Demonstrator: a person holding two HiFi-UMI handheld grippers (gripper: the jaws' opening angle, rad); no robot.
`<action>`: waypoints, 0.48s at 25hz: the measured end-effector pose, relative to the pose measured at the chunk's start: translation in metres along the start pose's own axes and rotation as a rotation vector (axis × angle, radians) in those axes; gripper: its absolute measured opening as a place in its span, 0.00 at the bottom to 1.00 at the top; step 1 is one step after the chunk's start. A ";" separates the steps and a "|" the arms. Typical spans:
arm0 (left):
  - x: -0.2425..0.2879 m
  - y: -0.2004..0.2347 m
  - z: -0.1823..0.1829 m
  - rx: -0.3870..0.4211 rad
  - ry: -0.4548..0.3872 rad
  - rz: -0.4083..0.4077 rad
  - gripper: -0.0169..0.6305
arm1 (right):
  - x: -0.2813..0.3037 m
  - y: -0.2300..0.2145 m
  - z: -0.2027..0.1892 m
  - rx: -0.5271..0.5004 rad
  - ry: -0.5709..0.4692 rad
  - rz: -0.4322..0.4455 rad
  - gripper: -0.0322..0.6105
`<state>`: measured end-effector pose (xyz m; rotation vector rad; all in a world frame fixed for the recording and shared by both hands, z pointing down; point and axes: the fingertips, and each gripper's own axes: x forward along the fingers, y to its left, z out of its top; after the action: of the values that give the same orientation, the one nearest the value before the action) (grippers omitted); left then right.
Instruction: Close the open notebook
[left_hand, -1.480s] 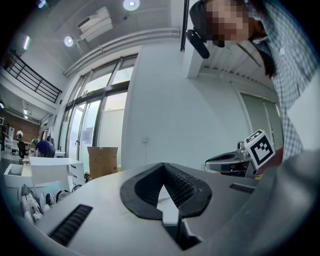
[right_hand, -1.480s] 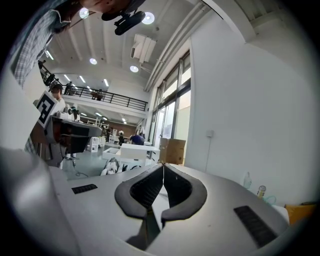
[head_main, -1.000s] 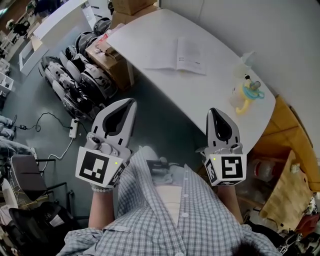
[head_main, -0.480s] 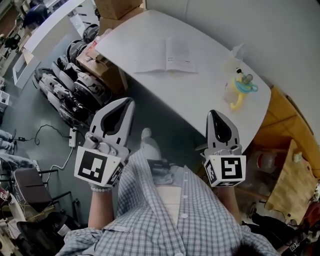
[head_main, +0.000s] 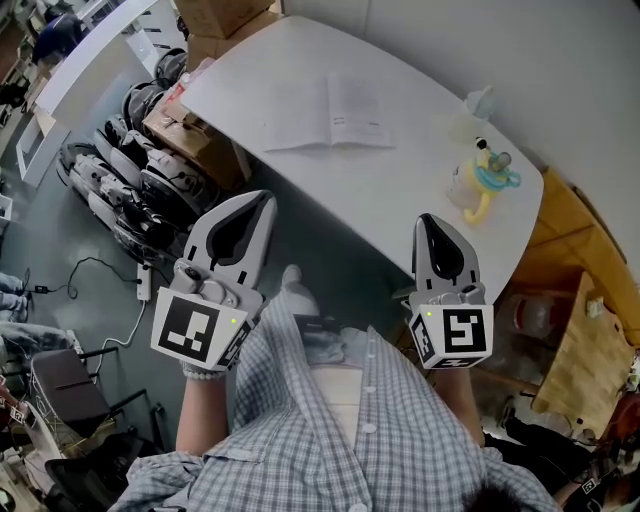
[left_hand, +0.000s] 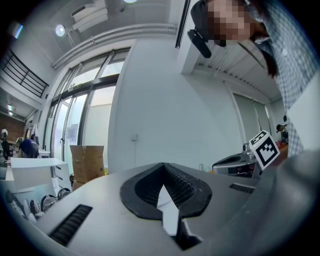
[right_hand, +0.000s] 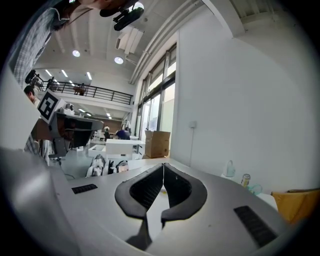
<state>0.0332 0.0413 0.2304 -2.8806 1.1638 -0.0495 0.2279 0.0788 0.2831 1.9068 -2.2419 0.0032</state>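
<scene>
Head view, looking steeply down. The open notebook (head_main: 330, 115) lies flat on the white table (head_main: 390, 200), toward its far left part, with both pages facing up. Its fold runs away from the person, so the 2 pages spread left and right across the picture.

The left gripper (head_main: 264, 200) and the right gripper (head_main: 428, 222) are held close to the person's body, short of the table's near edge and well apart from the notebook. In each gripper view the 2 jaws meet at their tips with nothing between them, so both are closed and empty.

The notebook sits ahead of both grippers, between their 2 lines of aim. It appears somewhat nearer the left gripper, which already tilts toward it.

A yellow and blue toy (head_main: 484, 180) stands on the table ahead of the right gripper, well clear of the notebook.

Judgement: closing has not begun. The coming move is a reach forward over the table edge to 1 outer page edge, then a swing of that page across the fold.
</scene>
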 end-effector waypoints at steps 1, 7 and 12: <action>0.002 0.004 -0.001 -0.002 0.002 -0.002 0.04 | 0.005 0.002 0.001 -0.001 0.001 0.001 0.08; 0.020 0.037 -0.007 -0.018 0.014 -0.021 0.04 | 0.042 0.015 0.005 -0.006 0.022 0.007 0.08; 0.038 0.063 -0.009 -0.022 0.017 -0.045 0.04 | 0.071 0.019 0.009 -0.007 0.035 -0.006 0.08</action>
<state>0.0164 -0.0309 0.2375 -2.9311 1.1087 -0.0626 0.1975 0.0118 0.2870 1.8955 -2.2104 0.0274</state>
